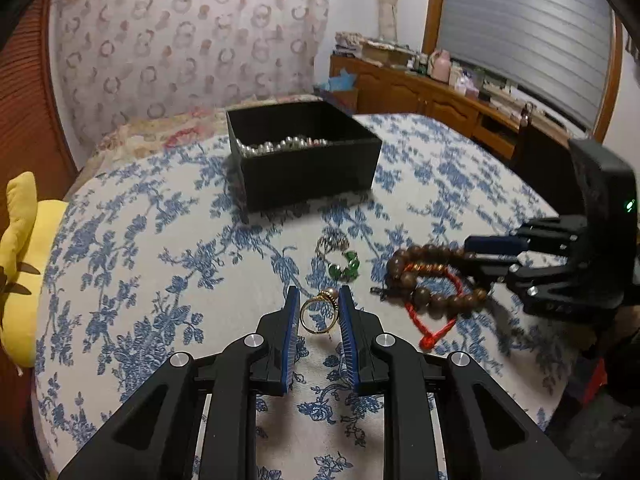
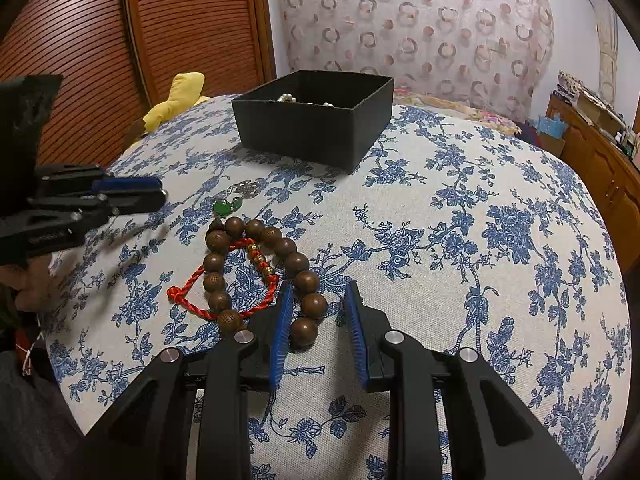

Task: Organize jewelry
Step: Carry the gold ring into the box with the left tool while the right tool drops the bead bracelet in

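Gold shows between your left gripper's (image 1: 319,305) blue pads: the ring (image 1: 317,314), topped with a small bead, stands upright in the gap, with the jaws narrowed around it. Whether the pads actually press the band, the left wrist view does not settle; it looks held or nearly so. Your right gripper (image 2: 318,294) has its jaws apart, straddling the near beads of the wooden bead bracelet (image 2: 298,276), which lies on the blue-flowered cloth (image 2: 460,264) tangled with a red cord bracelet (image 2: 188,284).

Judging from this, you are at the pick-up step, each hand on its own piece. Close the right jaws on one or two beads, and expect the red cord to drag along unless you lift slowly.

Just beyond lie a green stone piece (image 1: 343,265) and a small metal chain (image 1: 331,242), untouched. Farther back sits the black box (image 1: 308,168), open-topped, pearls (image 1: 280,146) already inside. Both loads likely go there, so carry them high enough to clear its wall.
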A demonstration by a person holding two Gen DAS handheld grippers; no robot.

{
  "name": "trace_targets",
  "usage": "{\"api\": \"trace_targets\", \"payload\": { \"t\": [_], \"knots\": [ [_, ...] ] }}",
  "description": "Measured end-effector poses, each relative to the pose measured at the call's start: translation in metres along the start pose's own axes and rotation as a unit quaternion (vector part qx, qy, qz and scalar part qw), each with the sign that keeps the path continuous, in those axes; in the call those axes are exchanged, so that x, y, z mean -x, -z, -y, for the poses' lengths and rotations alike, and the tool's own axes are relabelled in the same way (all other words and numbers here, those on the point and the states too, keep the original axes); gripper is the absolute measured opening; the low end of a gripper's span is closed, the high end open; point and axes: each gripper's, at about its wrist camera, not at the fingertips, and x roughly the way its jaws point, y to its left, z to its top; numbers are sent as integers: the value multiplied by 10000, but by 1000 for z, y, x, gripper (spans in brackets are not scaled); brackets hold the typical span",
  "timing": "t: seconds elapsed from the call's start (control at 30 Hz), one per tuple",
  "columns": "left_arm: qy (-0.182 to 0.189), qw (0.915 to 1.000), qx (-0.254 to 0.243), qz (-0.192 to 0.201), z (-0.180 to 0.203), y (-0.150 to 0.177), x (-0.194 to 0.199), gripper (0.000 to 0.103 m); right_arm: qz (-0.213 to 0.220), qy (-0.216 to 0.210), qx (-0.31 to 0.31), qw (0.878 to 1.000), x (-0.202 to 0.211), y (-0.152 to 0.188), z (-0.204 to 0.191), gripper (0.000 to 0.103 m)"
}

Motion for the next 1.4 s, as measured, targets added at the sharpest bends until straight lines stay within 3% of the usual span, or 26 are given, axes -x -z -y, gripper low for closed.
{"api": "trace_targets", "payload": {
  "t": [0.13,0.27,0.57,1.4],
  "knots": [
    [-79,9999,14,130,-1,-2,8,18,-3,33,32,10000,0,0,-1,29],
    [-92,9997,85,218,-4,-4,12,18,-4,28,116,9999,0,0,-4,15],
    [-26,9994,147,302,-6,-5,15,18,149,-4,225,9996,11,-11,-11,15],
    [-140,9960,275,842,-12,-45,63,18,1152,167,649,9911,101,-100,-30,15]
  ]
}}
